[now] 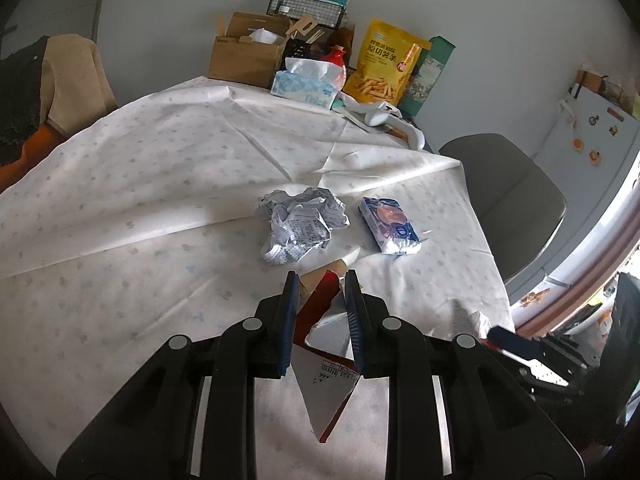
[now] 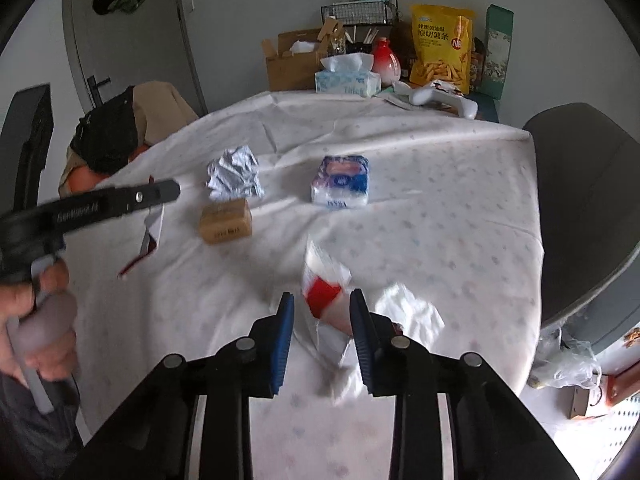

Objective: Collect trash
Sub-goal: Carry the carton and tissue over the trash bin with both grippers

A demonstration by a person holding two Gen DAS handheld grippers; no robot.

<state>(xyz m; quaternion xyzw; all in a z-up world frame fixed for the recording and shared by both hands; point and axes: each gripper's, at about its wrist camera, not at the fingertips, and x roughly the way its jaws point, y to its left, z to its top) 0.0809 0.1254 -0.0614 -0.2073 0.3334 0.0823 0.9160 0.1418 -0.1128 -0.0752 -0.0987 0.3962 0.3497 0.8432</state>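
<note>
My left gripper [image 1: 321,278] is partly closed around a flattened red-and-white carton [image 1: 326,368], held off the white tablecloth [image 1: 140,184]; in the right wrist view the carton [image 2: 150,236] hangs under the left gripper [image 2: 166,192]. My right gripper [image 2: 321,300] is open with a red-and-white plastic wrapper [image 2: 325,288] between its fingers, blurred. A crumpled printed paper [image 1: 300,222] [image 2: 234,174], a blue tissue pack [image 1: 390,224] [image 2: 341,180] and a small brown box [image 2: 226,221] lie on the cloth.
At the table's far end stand a tissue box [image 2: 347,80], a cardboard box [image 2: 292,62], a yellow snack bag [image 2: 440,46], a red-white vase [image 2: 385,64] and a white controller [image 2: 444,98]. A grey chair [image 2: 588,208] is on the right, a clothes-draped chair [image 2: 120,132] on the left.
</note>
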